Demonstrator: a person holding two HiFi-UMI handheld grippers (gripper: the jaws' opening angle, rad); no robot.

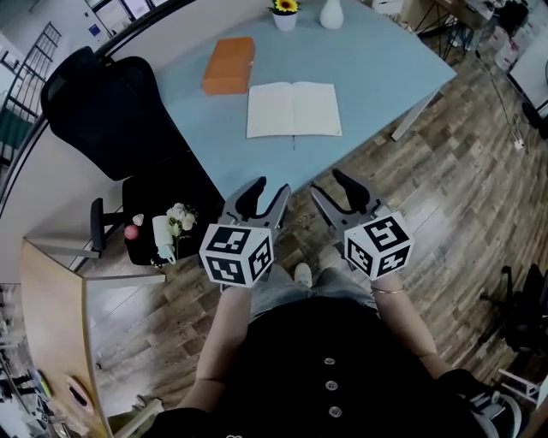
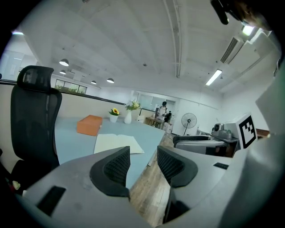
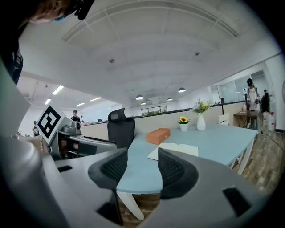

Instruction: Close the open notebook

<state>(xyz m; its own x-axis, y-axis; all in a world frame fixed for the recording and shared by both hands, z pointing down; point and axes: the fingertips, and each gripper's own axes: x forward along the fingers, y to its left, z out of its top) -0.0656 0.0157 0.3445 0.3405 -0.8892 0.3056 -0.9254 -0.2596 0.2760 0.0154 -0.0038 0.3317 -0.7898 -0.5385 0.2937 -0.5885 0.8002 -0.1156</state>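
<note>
The notebook [image 1: 294, 109] is lying open and flat on the blue table [image 1: 385, 60], with both pages facing up. Any writing on the pages is too small to be made out. An orange box [image 1: 229, 65] is sitting just left of the notebook and a bit farther back. Behind the notebook, a sunflower pot [image 1: 284, 14] and a white vase [image 1: 331, 14] are being cut off by the top edge of the head view.

The left gripper [image 1: 271, 188] and the right gripper [image 1: 328, 183] are being held side by side in the air. They are well in front of the notebook, past the table's near edge and over the wooden floor [image 1: 445, 188]. Each gripper's jaws are being held a little apart, and nothing is being gripped between them.

In the left gripper view, the notebook's near edge is being hidden by one jaw. In the right gripper view, part of the notebook is being covered by a jaw too.
</note>
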